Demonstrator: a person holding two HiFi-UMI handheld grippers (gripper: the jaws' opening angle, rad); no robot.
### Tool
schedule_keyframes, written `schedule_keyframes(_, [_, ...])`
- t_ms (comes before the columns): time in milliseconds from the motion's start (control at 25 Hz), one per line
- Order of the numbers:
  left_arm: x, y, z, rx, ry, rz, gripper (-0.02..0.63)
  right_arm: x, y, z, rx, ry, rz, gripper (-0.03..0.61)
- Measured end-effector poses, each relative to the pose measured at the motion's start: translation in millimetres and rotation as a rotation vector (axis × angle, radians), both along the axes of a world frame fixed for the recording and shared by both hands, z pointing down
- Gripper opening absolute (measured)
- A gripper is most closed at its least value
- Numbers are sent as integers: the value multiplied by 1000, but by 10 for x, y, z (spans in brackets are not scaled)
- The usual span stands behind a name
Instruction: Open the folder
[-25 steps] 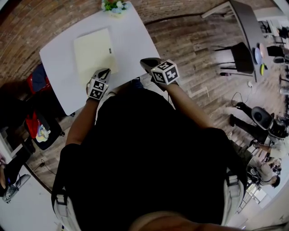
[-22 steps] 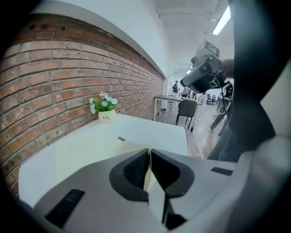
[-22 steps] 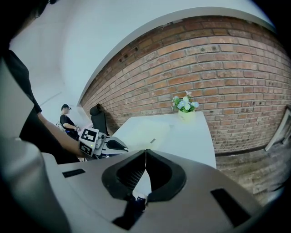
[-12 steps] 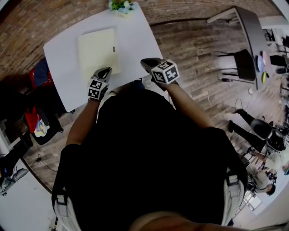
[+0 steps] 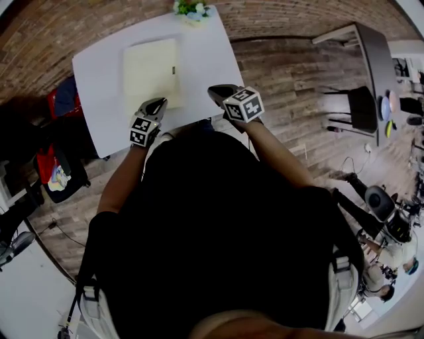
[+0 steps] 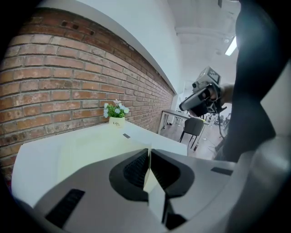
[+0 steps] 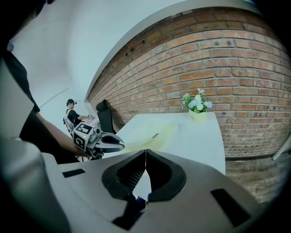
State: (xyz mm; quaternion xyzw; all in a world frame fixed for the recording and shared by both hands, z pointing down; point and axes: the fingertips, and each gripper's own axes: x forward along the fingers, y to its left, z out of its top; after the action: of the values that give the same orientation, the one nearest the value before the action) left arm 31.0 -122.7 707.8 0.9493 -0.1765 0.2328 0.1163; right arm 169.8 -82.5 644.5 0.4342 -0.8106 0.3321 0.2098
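A pale yellow folder [image 5: 151, 74] lies shut and flat on the white table [image 5: 202, 63], with a small dark tab [image 5: 174, 69] at its right edge. My left gripper [image 5: 159, 103] hovers at the folder's near edge, jaws shut on nothing. My right gripper [image 5: 216, 91] hangs over the table's near right side, to the right of the folder, and is also shut and empty. In the left gripper view the shut left gripper [image 6: 149, 150] points across the folder [image 6: 91, 143]. From the right gripper [image 7: 145, 152] I see the folder [image 7: 152, 136] and the left gripper [image 7: 103, 142].
A small pot of white and blue flowers [image 5: 192, 8] stands at the table's far edge by the brick wall. A red and dark bag [image 5: 56, 169] sits on the floor to the left. Desks and chairs [image 5: 361, 99] stand to the right, with people beyond.
The head view has swung, so the table and folder sit further right in the picture. My left gripper has edged up a little. Both grippers stay shut.
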Motion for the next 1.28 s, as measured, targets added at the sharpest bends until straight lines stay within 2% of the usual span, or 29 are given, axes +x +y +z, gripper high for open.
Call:
schedule_keyframes(520, [-204, -27, -233, 20, 54, -28, 23, -231, -206, 41, -11, -2, -97, 26])
schedule_keyframes(760, [-326, -82, -367, 35, 92, -72, 23, -322, -383, 26, -8, 4, -147, 26])
schedule_keyframes(1280, [-782, -260, -645, 81, 163, -192, 20, -779, -731, 64, -15, 5, -281, 26])
